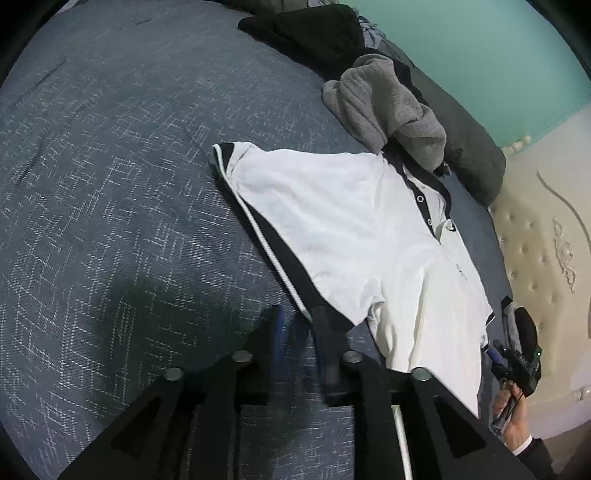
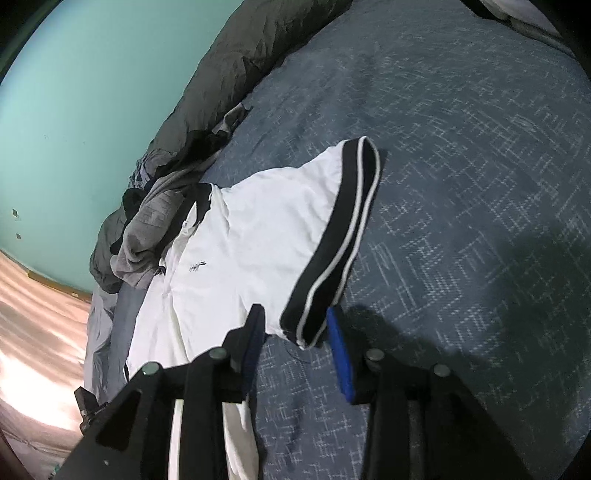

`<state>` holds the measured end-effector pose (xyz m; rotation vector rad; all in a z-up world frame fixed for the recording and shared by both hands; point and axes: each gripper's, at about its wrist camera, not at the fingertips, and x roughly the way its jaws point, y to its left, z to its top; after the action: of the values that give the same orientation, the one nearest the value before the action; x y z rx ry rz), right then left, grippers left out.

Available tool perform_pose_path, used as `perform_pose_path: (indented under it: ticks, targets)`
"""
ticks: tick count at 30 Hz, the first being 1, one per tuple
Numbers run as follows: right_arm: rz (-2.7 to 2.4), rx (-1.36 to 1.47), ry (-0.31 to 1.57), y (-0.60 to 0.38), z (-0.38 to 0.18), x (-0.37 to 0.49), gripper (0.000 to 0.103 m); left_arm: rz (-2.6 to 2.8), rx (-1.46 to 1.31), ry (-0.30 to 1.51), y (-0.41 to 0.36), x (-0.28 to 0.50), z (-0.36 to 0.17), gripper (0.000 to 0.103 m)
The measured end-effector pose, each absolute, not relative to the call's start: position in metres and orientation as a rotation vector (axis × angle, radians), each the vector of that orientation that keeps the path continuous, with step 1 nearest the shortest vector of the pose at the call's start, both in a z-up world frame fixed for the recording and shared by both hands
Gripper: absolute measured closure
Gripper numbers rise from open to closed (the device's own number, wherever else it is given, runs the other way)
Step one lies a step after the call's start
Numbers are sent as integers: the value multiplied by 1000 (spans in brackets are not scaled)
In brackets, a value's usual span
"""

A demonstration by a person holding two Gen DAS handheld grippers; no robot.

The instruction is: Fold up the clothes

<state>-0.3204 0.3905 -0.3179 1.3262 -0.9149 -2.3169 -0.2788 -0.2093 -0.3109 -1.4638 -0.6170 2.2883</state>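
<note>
A white polo shirt (image 1: 351, 229) with a black collar and placket lies flat on the blue-grey bedcover (image 1: 110, 184). A black band with white piping runs along its near edge. My left gripper (image 1: 301, 325) hovers at the lower end of that band. Its jaws are slightly apart and only bedcover shows between them. In the right wrist view the shirt (image 2: 240, 251) spreads ahead, and the end of its black-and-white band (image 2: 343, 229) lies between the fingers of my right gripper (image 2: 294, 312). The blue pad (image 2: 340, 354) stands clear of the cloth. That gripper is open.
A grey knitted garment (image 1: 388, 110) and a black one (image 1: 314, 33) are heaped beyond the collar, against a dark grey duvet roll (image 1: 476, 155). A cream tufted headboard (image 1: 535, 240) borders the bed. A person's hand (image 1: 513, 410) holds the other gripper. Wooden floor (image 2: 29, 314) lies beside the bed.
</note>
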Motion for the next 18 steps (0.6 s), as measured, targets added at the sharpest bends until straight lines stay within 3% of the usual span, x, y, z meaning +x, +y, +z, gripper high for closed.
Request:
perform_pose_path:
  ticks: [3, 7, 10, 11, 13, 18]
  targets:
    - [-2311, 1345, -906, 386, -320, -323, 67, 2280, -1456, -626, -205, -280, -312, 69]
    - [-2301, 1352, -875, 379, -323, -324, 71, 2267, -1462, -620, -197, -283, -317, 68]
    - [-2302, 1351, -848, 375, -323, -325, 85, 2277, -1450, -620, -194, -285, -318, 70]
    - [-2300, 1348, -845, 374, -322, -326, 90, 2277, -1449, -617, -194, -285, -318, 73]
    - [-2307, 1344, -835, 373, -320, -326, 94, 2277, -1447, -609, -193, -285, -318, 96]
    - [-2321, 1322, -846, 378, -315, -326, 99, 2276, -1425, -603, -195, -284, -313, 101]
